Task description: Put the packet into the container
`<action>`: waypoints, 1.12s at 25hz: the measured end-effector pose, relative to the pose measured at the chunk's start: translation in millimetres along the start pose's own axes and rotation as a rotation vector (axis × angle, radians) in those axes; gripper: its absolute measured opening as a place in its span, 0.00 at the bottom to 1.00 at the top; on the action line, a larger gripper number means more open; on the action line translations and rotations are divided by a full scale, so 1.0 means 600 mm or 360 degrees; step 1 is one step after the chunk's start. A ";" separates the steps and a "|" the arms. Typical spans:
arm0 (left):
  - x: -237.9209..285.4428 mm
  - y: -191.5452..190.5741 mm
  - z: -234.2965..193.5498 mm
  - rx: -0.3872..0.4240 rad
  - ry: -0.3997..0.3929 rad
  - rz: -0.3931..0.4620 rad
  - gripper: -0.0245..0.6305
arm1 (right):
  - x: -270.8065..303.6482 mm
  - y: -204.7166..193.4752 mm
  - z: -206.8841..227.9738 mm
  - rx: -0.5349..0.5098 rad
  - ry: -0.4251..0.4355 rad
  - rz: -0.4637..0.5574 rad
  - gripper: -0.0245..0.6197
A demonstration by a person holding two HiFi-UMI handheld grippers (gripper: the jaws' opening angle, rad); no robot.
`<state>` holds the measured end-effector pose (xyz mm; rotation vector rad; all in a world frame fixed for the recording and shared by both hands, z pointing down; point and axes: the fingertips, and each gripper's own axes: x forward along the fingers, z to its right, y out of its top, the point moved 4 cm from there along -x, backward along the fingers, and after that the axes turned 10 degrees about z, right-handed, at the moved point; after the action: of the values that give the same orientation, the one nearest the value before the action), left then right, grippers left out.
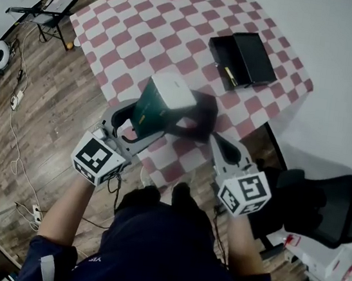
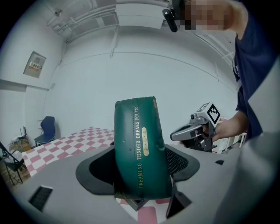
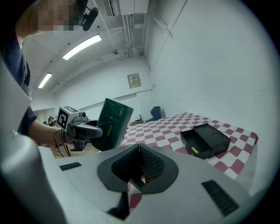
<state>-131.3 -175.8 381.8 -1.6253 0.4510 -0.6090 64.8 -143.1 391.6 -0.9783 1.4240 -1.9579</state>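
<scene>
One packet (image 2: 141,144), clamped in the left gripper (image 2: 142,192) (right gripper (image 3: 139,170) closed, empty), should be centred over the container (image 1: 242,60) before release.

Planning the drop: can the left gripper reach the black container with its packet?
Probably yes: the container lies open, nothing stands on the checkered table between it and the packet, and the right gripper sits aside.

A red-and-white checkered tablecloth (image 1: 180,20) is covering the table and draping over its edges above a wood-plank floor (image 1: 54,126). A black office chair (image 1: 323,203) is standing near the table's corner. Cables (image 1: 15,140) are trailing across the floor, and a blue chair (image 2: 46,129) is sitting by the far wall.
</scene>
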 end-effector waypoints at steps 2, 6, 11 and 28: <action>0.020 -0.001 0.002 0.0070 -0.0011 -0.0051 0.60 | -0.002 0.001 0.021 0.0013 0.0012 0.0001 0.07; 0.065 -0.011 0.008 0.0269 -0.0071 -0.0178 0.60 | -0.012 -0.006 0.069 0.0041 0.0011 -0.0009 0.07; 0.118 -0.038 0.016 0.0561 -0.0199 -0.0391 0.60 | -0.024 -0.024 0.120 0.0100 -0.0018 -0.0024 0.07; 0.194 -0.161 0.048 0.1045 -0.0618 -0.0939 0.60 | -0.059 -0.081 0.196 0.0219 -0.0072 -0.0078 0.07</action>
<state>-27.7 -210.3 490.4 -1.1757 -0.4984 -0.7507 180.2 -168.6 450.6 -0.9964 1.2335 -2.0266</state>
